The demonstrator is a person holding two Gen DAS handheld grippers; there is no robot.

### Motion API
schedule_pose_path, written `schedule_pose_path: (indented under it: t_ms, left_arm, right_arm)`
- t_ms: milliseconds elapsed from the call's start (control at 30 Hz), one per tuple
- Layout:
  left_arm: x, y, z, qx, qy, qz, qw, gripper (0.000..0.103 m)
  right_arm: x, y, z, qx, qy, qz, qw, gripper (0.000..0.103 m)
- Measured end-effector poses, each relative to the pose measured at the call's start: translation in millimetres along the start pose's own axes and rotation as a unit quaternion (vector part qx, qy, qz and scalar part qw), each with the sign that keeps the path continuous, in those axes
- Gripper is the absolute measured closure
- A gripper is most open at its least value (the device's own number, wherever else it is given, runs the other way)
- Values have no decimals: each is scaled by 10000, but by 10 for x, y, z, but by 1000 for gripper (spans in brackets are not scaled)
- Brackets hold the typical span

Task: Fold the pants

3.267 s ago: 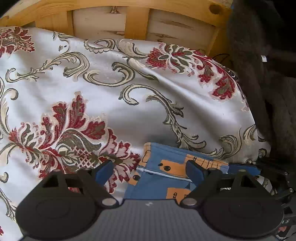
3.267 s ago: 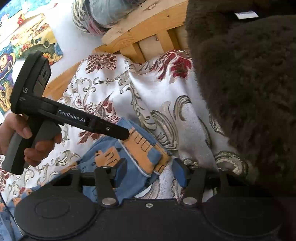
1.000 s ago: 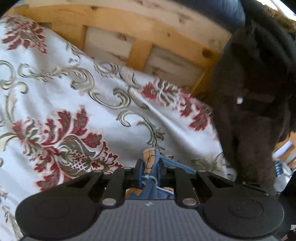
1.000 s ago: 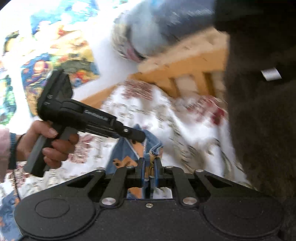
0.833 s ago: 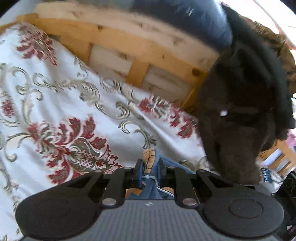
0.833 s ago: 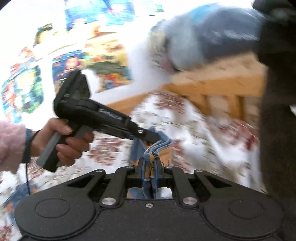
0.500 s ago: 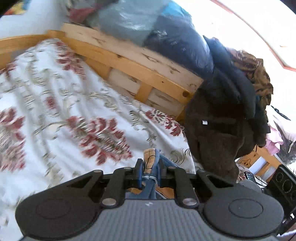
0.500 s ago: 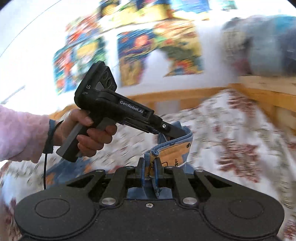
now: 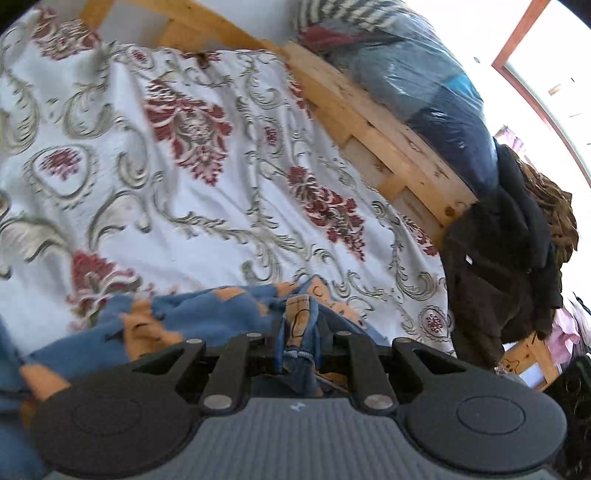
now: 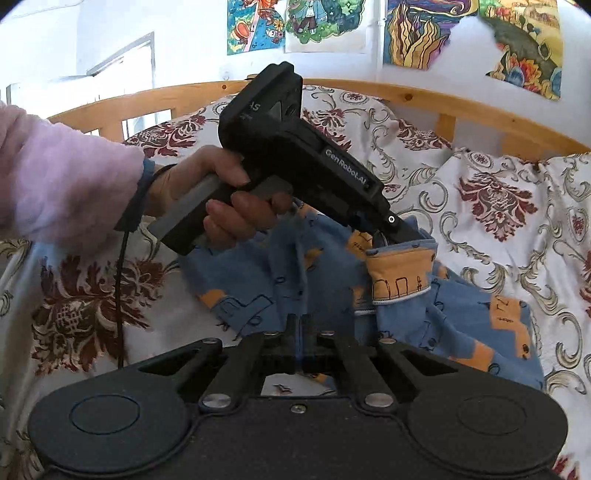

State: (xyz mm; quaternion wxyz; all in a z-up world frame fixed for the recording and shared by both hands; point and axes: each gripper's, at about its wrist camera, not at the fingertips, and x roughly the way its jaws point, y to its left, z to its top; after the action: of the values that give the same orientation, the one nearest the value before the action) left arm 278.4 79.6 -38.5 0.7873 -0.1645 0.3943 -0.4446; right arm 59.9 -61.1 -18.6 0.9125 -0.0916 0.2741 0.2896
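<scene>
Blue pants (image 10: 288, 266) hang lengthwise from left claw (image 9: 300, 334), cuff up.

Bedroom clutter around a patterned bed

A floral bedspread (image 9: 192, 177) covers the mattress inside a wooden bed frame (image 9: 388, 147); plastic-wrapped bundles (image 9: 424, 85), perhaps bedding, top the rail beside dark clothing (image 9: 498, 266); colourful posters (image 10: 413, 29) hang on the wall.

Soft cloth pants (image 10: 461, 314), wooden bedframe (image 10: 461, 107)
</scene>
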Motion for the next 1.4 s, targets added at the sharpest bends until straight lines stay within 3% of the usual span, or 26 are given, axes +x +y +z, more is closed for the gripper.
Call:
schedule_pose_path:
  t_ms: [67, 133, 200, 267, 367, 500, 667, 800, 900, 967, 1033, 1100, 1133, 1267, 1400]
  left_arm:
    - [1, 28, -24, 0, 28, 57, 10000, 86]
    - [-13, 53, -57, 26, 100, 96, 9999, 84]
    - [-39, 73, -78, -42, 133, 251, 9996, 73]
    - [-111, 116, -105, -167, 141, 339, 9992, 65]
    - [-274, 121, -148, -309, 105, 545, 9980, 57]
    - [-434, 151, -205, -797, 149, 454, 9957, 34]
    - [-392, 124, -168, -1199, 595, 410, 9901, 26]
    - [-340, 102, -124, -1501, 635, 368, 9859, 17]
    - [-235, 157, -88, -1927, 644, 717, 9765, 18]
    - [-146, 168, -74, -2116, 702, 989, 9698, 23]
    - [-93, 173, -74, -2236, 721, 1054, 9663, 31]
    - [-74, 165, -71, -2337, 690, 990, 9648, 53]
    - [-69, 151, -66, -2347, 692, 1025, 9642, 57]
    - [-118, 52, -42, -1996, 664, 1009, 9724, 75]
    - [-211, -101, -86, -1159, 662, 1153, 9843, 75]
  right_arm:
    - [-72, -6, 21, -2, -95, -34, 9999, 96]
    - [-149, -51, 23, 19, -167, -152, 9997, 83]
    - [-191, -106, 43, 22, -244, -253, 9994, 78]
    - [-183, -151, 54, -61, -247, -430, 9988, 61]
    - [-5, -158, 43, -449, 21, -626, 9970, 58]
    - [247, -108, -58, -1086, 432, -747, 9903, 59]
    - [423, -29, -138, -1568, 606, -815, 9824, 57]
    - [527, 38, -189, -1824, 700, -950, 9761, 57]
    - [539, 60, -189, -1838, 686, -997, 9755, 68]
    - [534, 77, -193, -1843, 665, -980, 9757, 85]
    - [499, 105, -196, -1902, 610, -944, 9753, 92]
    - [456, 112, -192, -1943, 562, -905, 9751, 95]
    - [422, 114, -183, -1970, 531, -875, 9750, 97]
    - [302, 130, -168, -2155, 470, -633, 9733, 97]
    - [420, 146, -218, -2269, 726, -424, 9703, 92]
